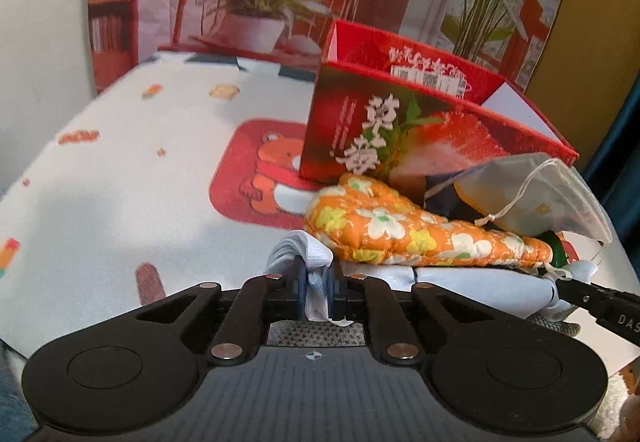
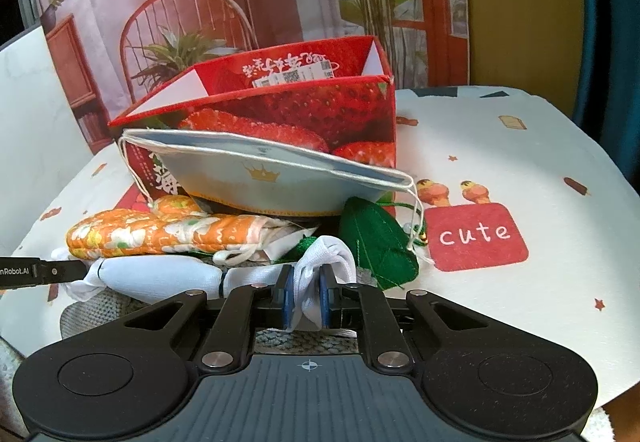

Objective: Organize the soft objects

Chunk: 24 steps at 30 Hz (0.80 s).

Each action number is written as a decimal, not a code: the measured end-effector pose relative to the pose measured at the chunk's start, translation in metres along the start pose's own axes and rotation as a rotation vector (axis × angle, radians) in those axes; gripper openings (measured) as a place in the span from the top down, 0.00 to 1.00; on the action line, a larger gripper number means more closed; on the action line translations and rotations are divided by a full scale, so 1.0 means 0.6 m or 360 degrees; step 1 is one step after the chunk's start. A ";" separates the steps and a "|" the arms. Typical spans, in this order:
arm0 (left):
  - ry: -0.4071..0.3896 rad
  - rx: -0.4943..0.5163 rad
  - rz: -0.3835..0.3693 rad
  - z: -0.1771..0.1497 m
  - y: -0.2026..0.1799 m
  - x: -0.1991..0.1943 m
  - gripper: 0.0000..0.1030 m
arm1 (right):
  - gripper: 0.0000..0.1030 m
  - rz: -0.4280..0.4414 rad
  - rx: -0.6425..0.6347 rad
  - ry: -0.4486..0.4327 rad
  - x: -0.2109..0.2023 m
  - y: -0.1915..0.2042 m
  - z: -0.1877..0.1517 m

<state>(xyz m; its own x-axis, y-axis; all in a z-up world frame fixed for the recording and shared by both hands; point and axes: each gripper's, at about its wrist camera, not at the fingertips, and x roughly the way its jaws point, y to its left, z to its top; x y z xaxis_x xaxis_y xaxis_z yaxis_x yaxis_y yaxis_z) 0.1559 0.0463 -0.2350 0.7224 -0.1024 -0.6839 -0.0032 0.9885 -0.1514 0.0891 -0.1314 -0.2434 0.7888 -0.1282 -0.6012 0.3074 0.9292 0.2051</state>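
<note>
The left tool (image 1: 316, 294) was clamped on one bunched end of a white cloth roll (image 1: 480, 284), and the right tool (image 2: 306, 298) was clamped on its other end. The roll lay on the desk (image 1: 120, 202) in front of a red strawberry box (image 2: 304, 114). Between roll and box sat an orange floral mitt (image 1: 400, 226), a pale drawstring pouch (image 2: 272, 178) and a green felt leaf (image 2: 376, 242).

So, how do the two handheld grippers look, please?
Both the left gripper and the right gripper have a matte black body with linkage arms, silver rivets, two round discs, a ribbed grey plate with a crosshair mark, and blue pads. White lettering marks their sides.
</note>
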 end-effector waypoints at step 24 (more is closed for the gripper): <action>-0.0420 -0.0025 0.0056 0.065 0.003 -0.108 0.90 | 0.89 0.0173 -0.0193 -0.0334 -0.086 0.062 0.097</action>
<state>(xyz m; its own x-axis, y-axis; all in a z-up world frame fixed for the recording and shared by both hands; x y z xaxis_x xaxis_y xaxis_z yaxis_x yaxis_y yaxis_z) 0.1359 0.0592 -0.1632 0.8769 -0.0332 -0.4796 -0.0408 0.9889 -0.1431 0.0907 -0.1106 -0.1596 0.9107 -0.0825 -0.4048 0.1584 0.9747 0.1579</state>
